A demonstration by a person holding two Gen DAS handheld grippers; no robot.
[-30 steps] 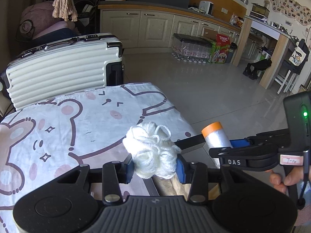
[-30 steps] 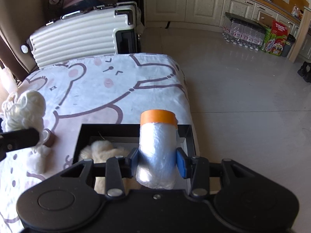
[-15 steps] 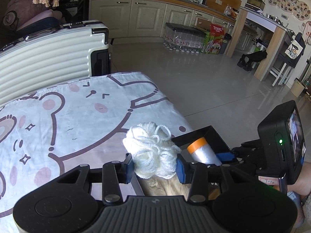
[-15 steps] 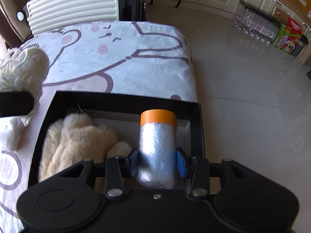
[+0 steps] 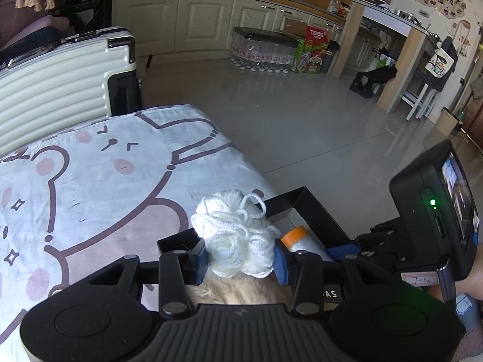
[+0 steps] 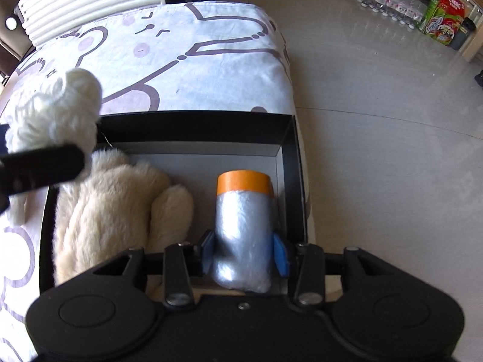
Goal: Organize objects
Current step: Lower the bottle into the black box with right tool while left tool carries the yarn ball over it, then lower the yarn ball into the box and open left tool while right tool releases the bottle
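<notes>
My left gripper (image 5: 241, 258) is shut on a ball of white yarn (image 5: 234, 235) and holds it above the left part of a black open box (image 6: 193, 126). The yarn also shows in the right wrist view (image 6: 51, 114). My right gripper (image 6: 243, 253) is shut on a roll of clear plastic film with an orange end (image 6: 243, 226), low inside the box's right side. The roll also shows in the left wrist view (image 5: 302, 239). A cream plush toy (image 6: 111, 214) lies in the box's left half.
The box sits at the near right corner of a table with a bear-print cloth (image 6: 196, 60). A white ribbed suitcase (image 5: 54, 84) stands behind the table. The tiled floor (image 5: 302, 120) drops off to the right, with bottles and cartons (image 5: 271, 51) by the cabinets.
Both grippers have moved forward and down over the box. The roll has gone lower into the box's right side. The yarn has come over the box's left edge.
</notes>
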